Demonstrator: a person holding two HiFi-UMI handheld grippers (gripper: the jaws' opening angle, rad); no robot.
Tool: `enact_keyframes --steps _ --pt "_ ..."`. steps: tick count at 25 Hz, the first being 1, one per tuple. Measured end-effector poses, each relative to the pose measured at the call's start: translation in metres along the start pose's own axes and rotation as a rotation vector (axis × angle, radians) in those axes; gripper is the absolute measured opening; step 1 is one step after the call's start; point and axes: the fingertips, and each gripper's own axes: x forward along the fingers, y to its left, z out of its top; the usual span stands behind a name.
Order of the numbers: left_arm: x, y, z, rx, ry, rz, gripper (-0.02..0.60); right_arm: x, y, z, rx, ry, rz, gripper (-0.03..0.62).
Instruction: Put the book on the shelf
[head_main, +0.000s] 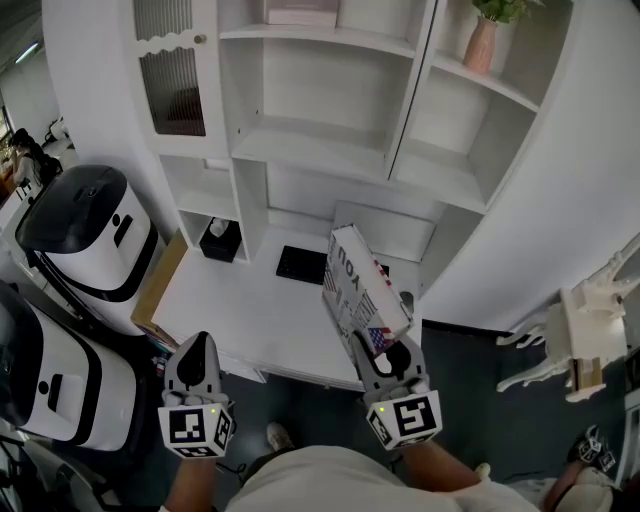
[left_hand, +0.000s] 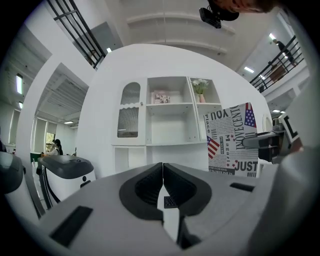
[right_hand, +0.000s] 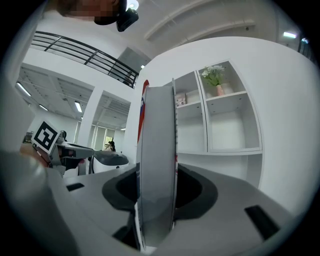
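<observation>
A book (head_main: 360, 285) with a black-and-white lettered cover and small flags stands upright on its edge in my right gripper (head_main: 392, 358), whose jaws are shut on its lower part. In the right gripper view the book (right_hand: 157, 165) shows edge-on between the pads. From the left gripper view its cover (left_hand: 232, 142) is at the right. My left gripper (head_main: 200, 355) is shut with nothing in it, at the left, short of the white desk (head_main: 235, 310). The white shelf unit (head_main: 330, 100) rises ahead, its compartments mostly bare.
A black tissue box (head_main: 220, 240) and a small dark pad (head_main: 301, 264) lie on the desk. A pink vase with a plant (head_main: 482, 40) stands on the upper right shelf. White machines with black tops (head_main: 90, 230) stand at the left, a white stand (head_main: 580, 335) at the right.
</observation>
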Motion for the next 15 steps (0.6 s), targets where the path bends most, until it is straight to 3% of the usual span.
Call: enact_keyframes --steps 15 --pt "0.053 0.065 0.009 0.009 -0.027 -0.080 0.006 0.073 0.018 0.028 -0.030 -0.025 -0.084 0.170"
